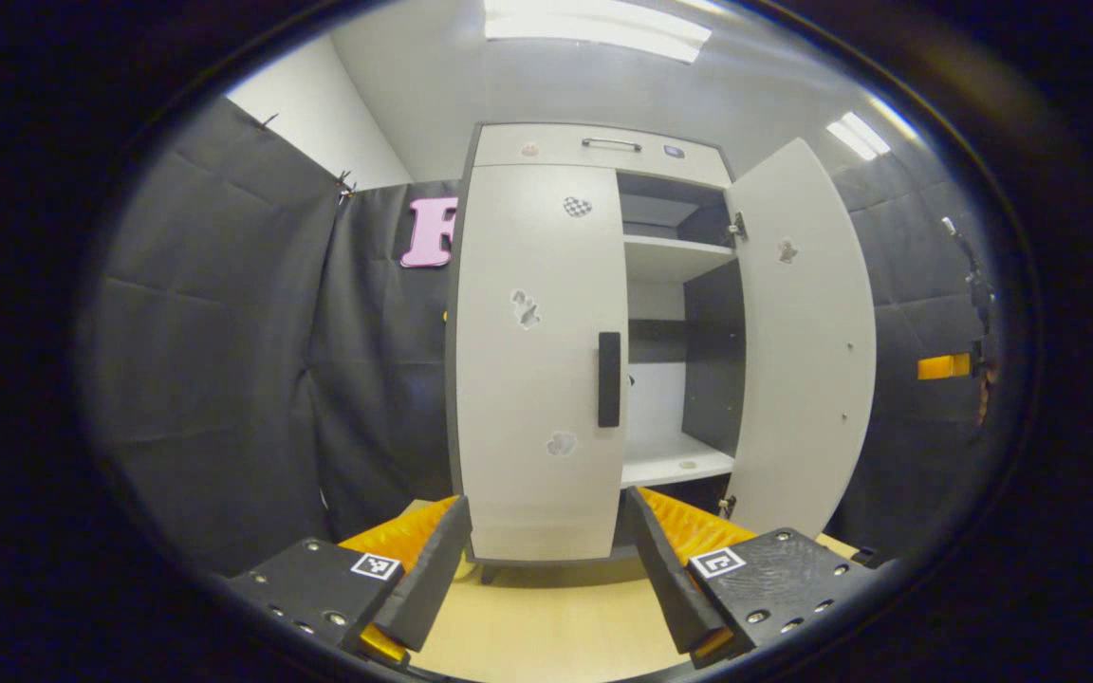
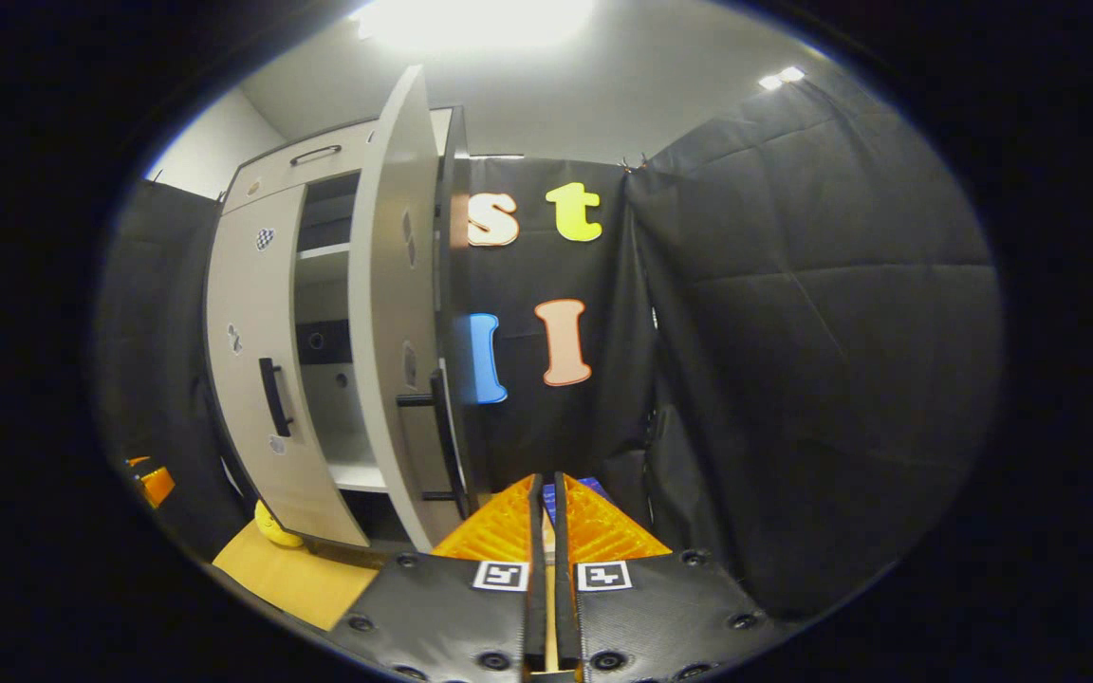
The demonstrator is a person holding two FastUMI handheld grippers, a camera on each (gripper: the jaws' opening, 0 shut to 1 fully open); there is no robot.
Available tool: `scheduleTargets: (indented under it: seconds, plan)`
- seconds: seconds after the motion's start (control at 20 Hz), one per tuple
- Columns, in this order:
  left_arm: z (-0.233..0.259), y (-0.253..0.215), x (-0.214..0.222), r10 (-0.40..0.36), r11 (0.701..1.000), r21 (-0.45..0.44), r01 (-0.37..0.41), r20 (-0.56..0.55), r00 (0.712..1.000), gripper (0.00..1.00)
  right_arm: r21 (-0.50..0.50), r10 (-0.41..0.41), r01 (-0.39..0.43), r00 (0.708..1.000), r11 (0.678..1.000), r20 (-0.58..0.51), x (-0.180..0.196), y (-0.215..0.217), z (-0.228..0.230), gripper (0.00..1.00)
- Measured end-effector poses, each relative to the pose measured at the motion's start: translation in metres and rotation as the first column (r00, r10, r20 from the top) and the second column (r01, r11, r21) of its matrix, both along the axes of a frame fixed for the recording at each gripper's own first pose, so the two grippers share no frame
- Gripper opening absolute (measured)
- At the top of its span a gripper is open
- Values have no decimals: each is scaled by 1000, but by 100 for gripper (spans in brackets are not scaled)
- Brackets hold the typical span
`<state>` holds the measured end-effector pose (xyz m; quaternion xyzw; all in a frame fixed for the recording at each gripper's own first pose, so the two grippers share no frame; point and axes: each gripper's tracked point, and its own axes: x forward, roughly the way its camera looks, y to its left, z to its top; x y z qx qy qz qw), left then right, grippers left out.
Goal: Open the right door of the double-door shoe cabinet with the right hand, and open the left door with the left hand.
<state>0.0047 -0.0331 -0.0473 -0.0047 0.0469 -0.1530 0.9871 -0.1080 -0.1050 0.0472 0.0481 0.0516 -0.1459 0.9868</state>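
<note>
Item: pale grey double-door shoe cabinet (image 1: 594, 147) at the far edge of the light wooden tabletop (image 1: 546, 617). Right door (image 1: 803, 332) swung open, white shelves (image 1: 675, 460) exposed; left door (image 1: 537, 360) closed, black vertical bar handle (image 1: 609, 378) at its inner edge. Left tool (image 1: 546, 560): fingers spread, grasping nothing, facing the closed door. Right tool (image 2: 546, 517): clenched, nothing between its fingers, beside the open door's handle (image 2: 442, 427). Risk: left tool likely misses the slim handle or slips off. Nearby: black cloth wall (image 1: 224, 360); nothing blocks the approach.
</note>
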Motion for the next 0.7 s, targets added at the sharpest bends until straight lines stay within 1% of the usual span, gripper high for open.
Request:
scheduleTargets:
  seconds: [0.05, 0.1, 0.15, 0.2, 0.3, 0.4, 0.45, 0.55, 0.6, 0.65, 0.7]
  plan:
    - [5, -5, 9, -5, 1000, -9, 5, 10, 1000, 94, 1, -7, 7, 1000, 1000, -15, 3, -6, -4, 31]
    - [9, -11, 19, -9, 1000, -18, 9, 19, 1000, 94, -7, -31, 31, 999, 999, -15, 6, -17, -5, 52]
    - [12, -15, 28, -9, 1000, -25, 10, 26, 1000, 94, -11, -61, 61, 998, 998, -3, 11, -27, -4, 74]
    - [15, -20, 38, -8, 1000, -30, 9, 31, 999, 94, -5, -71, 71, 997, 997, 13, 18, -31, -3, 95]
    - [21, -33, 57, -4, 1000, -31, 5, 44, 999, 94, 21, -77, 76, 996, 997, 46, 36, -42, 2, 92]
    - [27, -46, 77, -3, 1000, -23, 4, 58, 998, 94, 40, -88, 86, 994, 995, 62, 51, -56, 2, 98]
    - [29, -54, 88, -1, 1000, -20, 2, 63, 998, 94, 45, -98, 95, 993, 994, 67, 59, -65, 3, 98]
    - [33, -66, 110, 6, 1000, -18, -5, 70, 998, 94, 43, -112, 109, 990, 993, 81, 75, -83, 6, 96]
    - [37, -72, 121, 9, 1000, -21, -8, 78, 997, 94, 36, -117, 115, 989, 993, 85, 81, -90, 7, 92]
    - [40, -79, 131, 9, 1000, -25, -7, 85, 996, 94, 28, -123, 121, 988, 992, 90, 87, -97, 8, 96]
    - [41, -87, 140, 8, 1000, -30, -5, 88, 996, 94, 19, -127, 125, 987, 992, 94, 93, -104, 9, 96]
